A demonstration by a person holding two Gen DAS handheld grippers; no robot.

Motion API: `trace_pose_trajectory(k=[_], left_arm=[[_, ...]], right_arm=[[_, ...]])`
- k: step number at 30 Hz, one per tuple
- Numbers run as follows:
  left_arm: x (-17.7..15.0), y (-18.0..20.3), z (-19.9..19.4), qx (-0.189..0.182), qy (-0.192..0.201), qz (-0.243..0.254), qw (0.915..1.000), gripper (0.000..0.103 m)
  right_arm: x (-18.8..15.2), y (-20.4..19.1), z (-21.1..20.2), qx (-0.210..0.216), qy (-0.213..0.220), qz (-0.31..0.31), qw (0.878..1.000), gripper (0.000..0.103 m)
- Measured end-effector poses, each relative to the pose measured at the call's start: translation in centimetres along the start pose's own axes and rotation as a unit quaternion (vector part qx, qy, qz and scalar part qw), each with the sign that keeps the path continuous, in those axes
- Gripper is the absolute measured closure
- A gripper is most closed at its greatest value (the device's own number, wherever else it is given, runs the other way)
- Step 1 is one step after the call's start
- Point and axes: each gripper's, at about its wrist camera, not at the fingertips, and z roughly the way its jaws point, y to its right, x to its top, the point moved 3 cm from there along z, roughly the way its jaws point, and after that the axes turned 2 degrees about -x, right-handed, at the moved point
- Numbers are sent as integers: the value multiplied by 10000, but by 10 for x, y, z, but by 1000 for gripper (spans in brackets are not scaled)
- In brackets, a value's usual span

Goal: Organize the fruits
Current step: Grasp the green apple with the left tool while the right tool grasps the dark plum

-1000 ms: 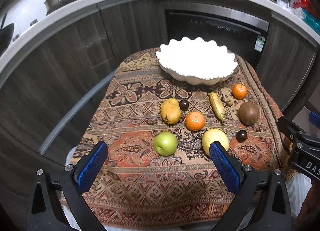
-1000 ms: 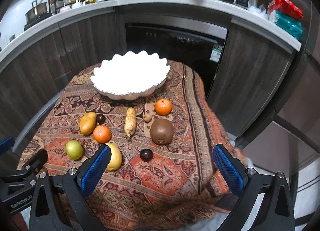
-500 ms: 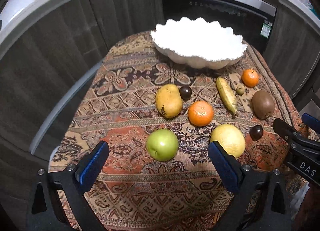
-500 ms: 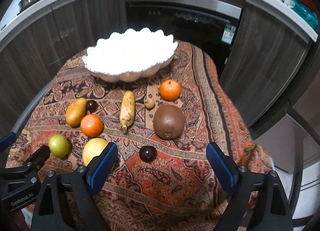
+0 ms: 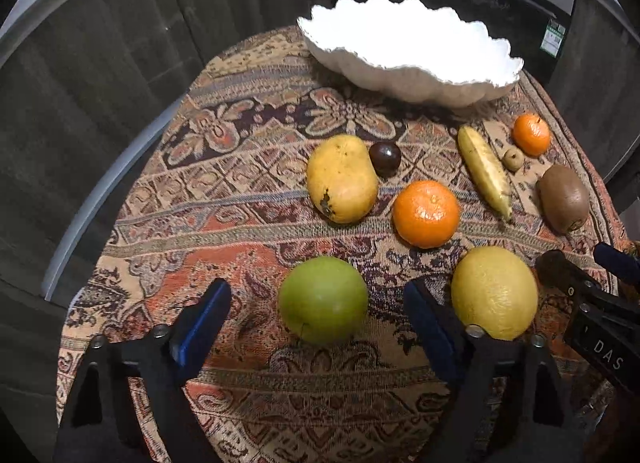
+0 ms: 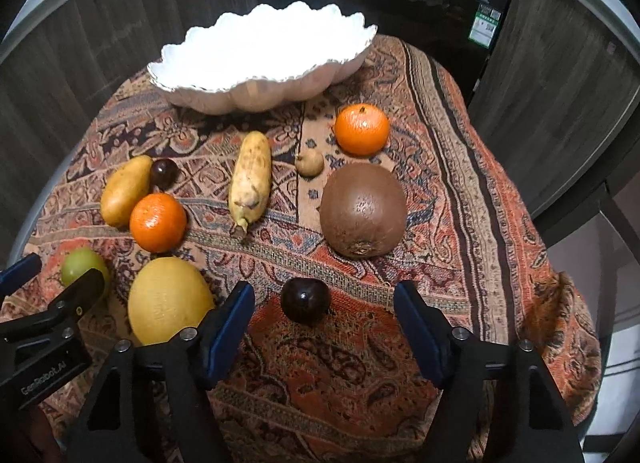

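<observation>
The left hand-held gripper has been closing around the green apple, pads not touching; the right hand-held gripper likewise around the dark plum. Both fruits lie on the tabletop, before the white bowl

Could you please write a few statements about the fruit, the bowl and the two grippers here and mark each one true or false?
1. The white bowl holds two oranges. False: no fruit shows in it; all the fruit lies on the patterned cloth.
2. The green apple sits between the left gripper's jaws, not yet pinched. True.
3. The right gripper is shut on the kiwi. False: its jaws, just closing, straddle a dark plum untouched.
4. The banana lies between an orange and the kiwi. True.
</observation>
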Motion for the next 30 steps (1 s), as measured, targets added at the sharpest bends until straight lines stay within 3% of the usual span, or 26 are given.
trace_pose_trajectory(k=[7, 13, 19, 30], left_arm=[[0, -1, 14, -65, -157, -3, 9999, 33], [-2, 2, 25, -182, -340, 28, 9993, 49], [-2, 1, 26, -175, -314, 11, 9994, 55], [-4, 5, 13, -276, -171, 58, 9995, 55]], right_arm=[[-1, -5, 14, -9, -186, -52, 9998, 37], [-3, -5, 25, 89, -382, -7, 9992, 56], [-3, -11, 24, 145, -333, -77, 9993, 69], [-2, -3, 11, 150, -197, -31, 9997, 71]])
